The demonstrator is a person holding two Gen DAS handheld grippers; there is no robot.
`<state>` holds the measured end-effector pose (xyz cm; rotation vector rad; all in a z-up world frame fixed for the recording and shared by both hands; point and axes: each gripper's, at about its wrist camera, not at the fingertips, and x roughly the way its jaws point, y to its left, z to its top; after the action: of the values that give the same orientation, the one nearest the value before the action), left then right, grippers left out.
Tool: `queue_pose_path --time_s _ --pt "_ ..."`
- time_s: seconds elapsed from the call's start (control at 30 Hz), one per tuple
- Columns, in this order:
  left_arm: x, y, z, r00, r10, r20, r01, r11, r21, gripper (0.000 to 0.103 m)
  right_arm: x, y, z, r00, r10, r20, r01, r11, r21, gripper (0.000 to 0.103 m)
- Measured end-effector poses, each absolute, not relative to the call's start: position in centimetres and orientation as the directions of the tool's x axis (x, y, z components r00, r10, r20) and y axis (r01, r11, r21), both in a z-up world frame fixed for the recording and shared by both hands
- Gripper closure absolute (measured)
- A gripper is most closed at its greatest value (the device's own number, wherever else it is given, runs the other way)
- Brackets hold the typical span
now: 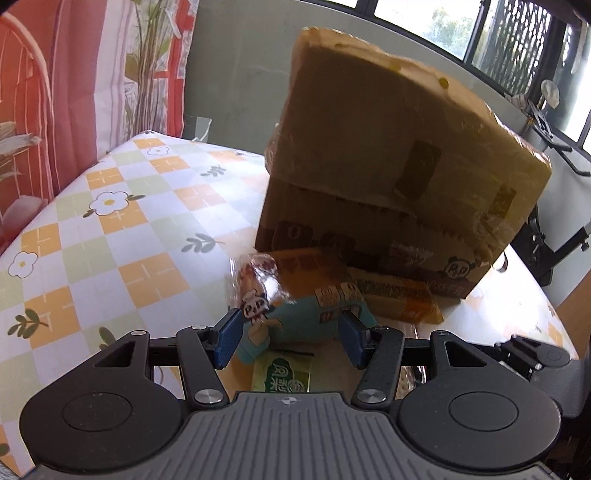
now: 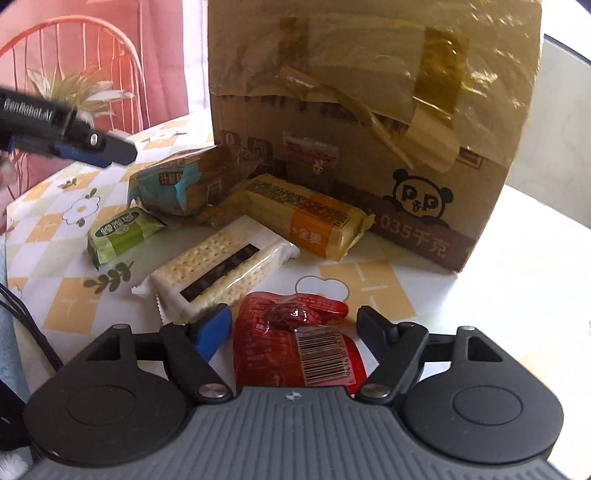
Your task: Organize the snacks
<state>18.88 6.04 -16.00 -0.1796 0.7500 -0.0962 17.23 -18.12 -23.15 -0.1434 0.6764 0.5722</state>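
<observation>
Bright window [image 1: 461, 26] backlight, glare on table [image 2: 535, 221], fisheye edges, slight blur

Both wrist views face cardboard box [image 1: 388, 177]

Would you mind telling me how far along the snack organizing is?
Nothing looks sorted yet. Five packets lie on the table before the cardboard box. The open left gripper frames the blue packet; the open right gripper frames the red packet. Neither is gripped.
</observation>
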Motion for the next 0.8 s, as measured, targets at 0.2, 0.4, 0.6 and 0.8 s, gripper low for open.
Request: queue_pose_path --time_s 0.2,0.4,0.6,0.8 --pt "18.7 5.7 -16.4 0.722 -0.144 -0.676 0.025 0.983 -0.182 0.044 17.1 -19.7 -23.1 0.66 0.465 -0.59 -0.517 0.851 0.092 0.051" --pt "18.4 5.4 -17.6 0.699 -0.128 -0.704 0.012 0.986 -0.167 0.044 17.0 -21.1 -23.2 0.704 0.449 -0.55 -0.449 0.882 0.145 0.054" --pt "18.5 4.8 -18.3 0.675 -0.134 -0.726 0.021 0.986 -0.163 0.044 16.9 -20.7 -23.3 0.707 0.458 -0.54 -0.463 0.876 0.136 0.054" --pt "18.7 4.7 -18.3 0.675 -0.12 -0.728 0.011 0.988 -0.152 0.044 16.9 -20.8 -23.4 0.701 0.462 -0.543 -0.465 0.874 0.143 0.054"
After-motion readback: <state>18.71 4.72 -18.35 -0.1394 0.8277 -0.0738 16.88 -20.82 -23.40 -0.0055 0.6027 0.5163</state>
